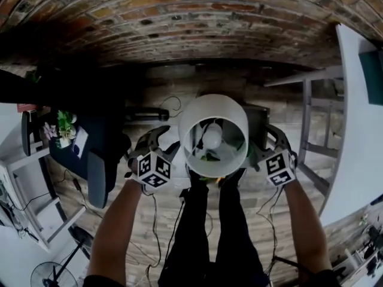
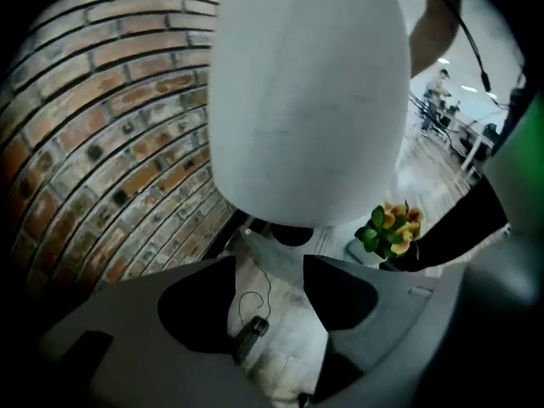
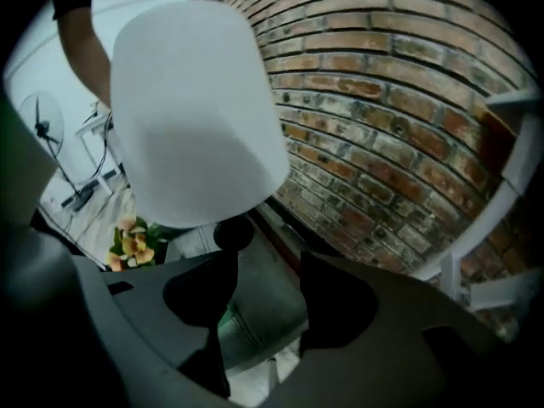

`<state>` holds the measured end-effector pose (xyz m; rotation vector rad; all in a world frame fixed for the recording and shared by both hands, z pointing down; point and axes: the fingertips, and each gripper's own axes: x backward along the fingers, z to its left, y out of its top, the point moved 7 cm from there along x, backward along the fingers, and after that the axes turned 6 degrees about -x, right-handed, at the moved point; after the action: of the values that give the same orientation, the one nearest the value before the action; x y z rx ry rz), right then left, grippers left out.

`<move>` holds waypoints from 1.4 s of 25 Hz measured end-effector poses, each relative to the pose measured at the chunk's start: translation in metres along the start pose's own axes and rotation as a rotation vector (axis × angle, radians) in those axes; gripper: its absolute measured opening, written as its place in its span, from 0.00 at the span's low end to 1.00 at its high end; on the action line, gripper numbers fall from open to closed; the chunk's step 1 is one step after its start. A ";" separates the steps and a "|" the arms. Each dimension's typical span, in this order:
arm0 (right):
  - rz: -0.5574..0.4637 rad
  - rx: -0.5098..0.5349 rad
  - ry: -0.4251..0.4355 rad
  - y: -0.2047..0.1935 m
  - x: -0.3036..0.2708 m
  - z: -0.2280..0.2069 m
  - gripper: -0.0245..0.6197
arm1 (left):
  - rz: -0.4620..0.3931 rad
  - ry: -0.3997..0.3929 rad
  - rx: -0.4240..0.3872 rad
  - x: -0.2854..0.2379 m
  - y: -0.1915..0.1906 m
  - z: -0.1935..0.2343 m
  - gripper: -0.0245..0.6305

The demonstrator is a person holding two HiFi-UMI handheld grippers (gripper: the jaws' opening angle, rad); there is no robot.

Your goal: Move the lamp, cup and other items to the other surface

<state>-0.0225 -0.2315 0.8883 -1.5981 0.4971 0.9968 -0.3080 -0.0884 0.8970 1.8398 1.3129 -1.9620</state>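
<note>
Left gripper (image 2: pixel 269 272) and right gripper (image 3: pixel 268 272) both gape empty. The lamp (image 1: pixel 212 133) shade looms ahead, hiding most of its base beside yellow flowers (image 2: pixel 391 230); brick wall (image 2: pixel 102 143) behind.

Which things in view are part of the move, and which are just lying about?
Part of the job:
lamp
flowers beside its base
what looks like a green cup, near the base

Just lying about:
office chair
fan

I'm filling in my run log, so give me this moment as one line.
left gripper: open, holding nothing, beside lamp | right gripper: open, greenish cup seen past it, ungripped | lamp: between both grippers, not gripped
</note>
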 end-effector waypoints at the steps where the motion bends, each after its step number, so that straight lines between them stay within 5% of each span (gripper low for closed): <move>1: 0.013 0.052 0.016 -0.003 -0.007 0.004 0.41 | -0.004 -0.013 -0.045 -0.006 0.001 -0.003 0.41; 9: 0.025 0.285 0.101 -0.002 -0.044 0.017 0.48 | -0.032 0.011 -0.138 -0.035 0.007 0.003 0.41; 19: -0.055 0.429 0.128 0.030 -0.045 0.022 0.45 | -0.078 0.033 -0.234 -0.036 0.028 0.009 0.43; 35: -0.124 0.409 0.070 0.057 -0.019 0.009 0.43 | -0.096 0.102 -0.268 -0.008 0.054 0.025 0.42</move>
<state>-0.0794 -0.2429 0.8698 -1.2815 0.5999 0.6940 -0.2905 -0.1412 0.8742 1.7967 1.6321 -1.6543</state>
